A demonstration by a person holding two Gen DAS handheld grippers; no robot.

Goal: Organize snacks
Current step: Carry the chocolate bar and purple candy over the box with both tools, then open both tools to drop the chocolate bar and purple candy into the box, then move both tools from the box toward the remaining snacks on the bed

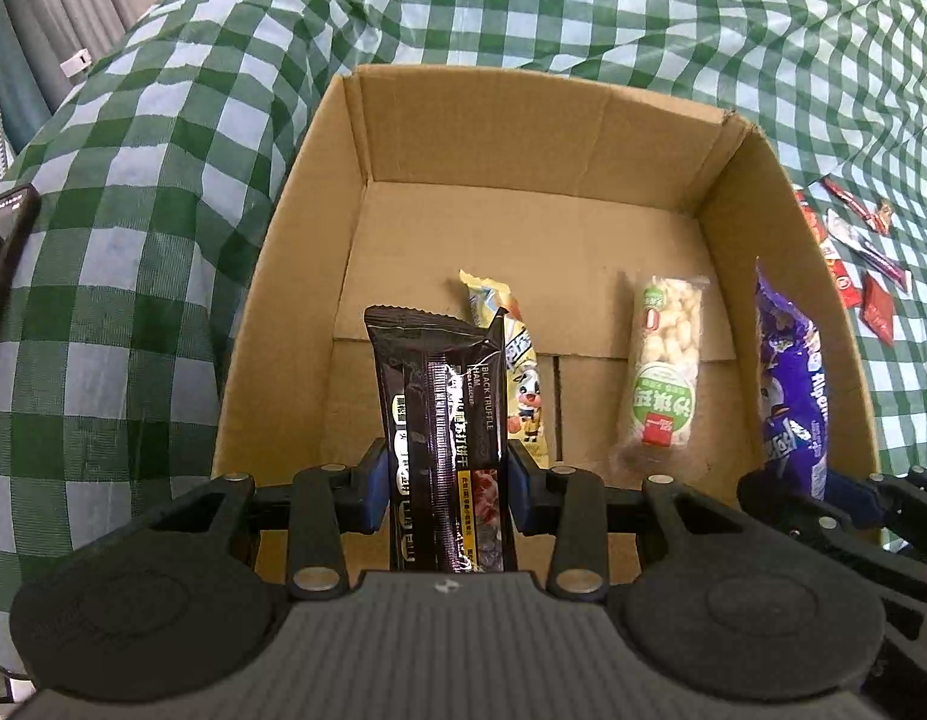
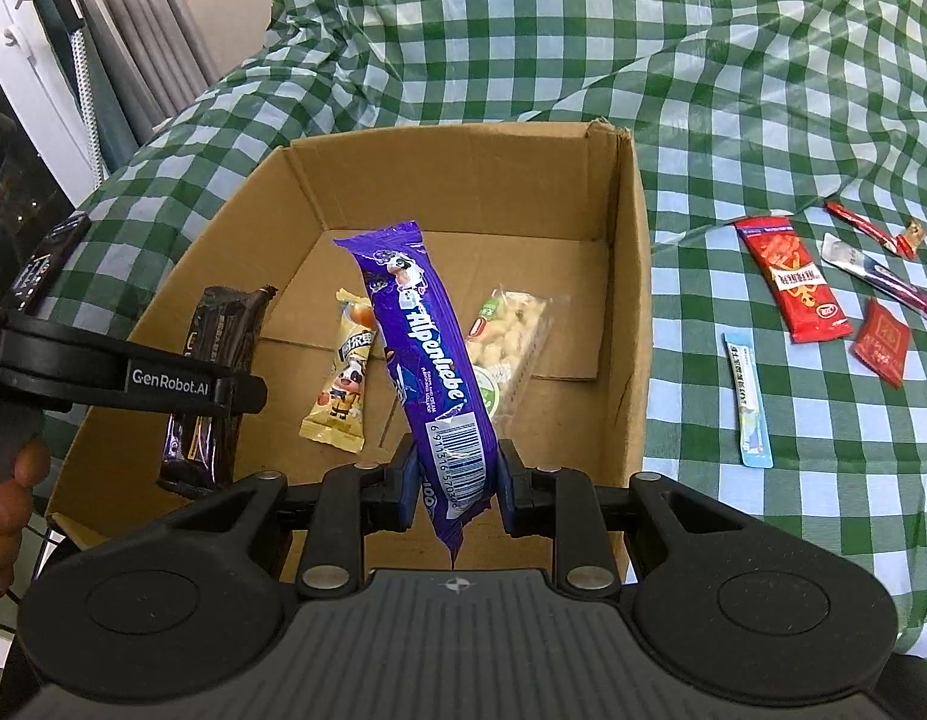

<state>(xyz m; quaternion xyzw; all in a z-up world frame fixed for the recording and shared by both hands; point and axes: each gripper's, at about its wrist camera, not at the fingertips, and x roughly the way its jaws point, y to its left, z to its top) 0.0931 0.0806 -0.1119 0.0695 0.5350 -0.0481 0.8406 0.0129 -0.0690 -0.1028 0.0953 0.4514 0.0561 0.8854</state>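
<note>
Left gripper [image 1: 446, 483]: jaws narrow, blue pads clamped on both sides of the black truffle packet [image 1: 442, 420]. Packet stands roughly upright between the pads, its top end pointing away from the camera, held over the near left part of the cardboard box [image 1: 295, 276].

Right gripper [image 2: 454, 483]: jaws narrow, pads gripping the lower, barcode end of the purple Alpenliebe roll [image 2: 421, 348]. Roll tilts up and to the left from the pads, above the box's near right part.

On the box floor: yellow cow-print candy [image 2: 343, 396] lies left of centre; green-labelled puffed bar [image 2: 508, 336] lies right of centre, apart from the candy.

Outside the box, to its right on the green checked cloth [image 2: 733, 60]: pale blue stick sachet [image 2: 748, 402] nearest the box wall; red packet [image 2: 790, 285] beyond it; small red square sachet [image 2: 880, 342] farther right.
</note>
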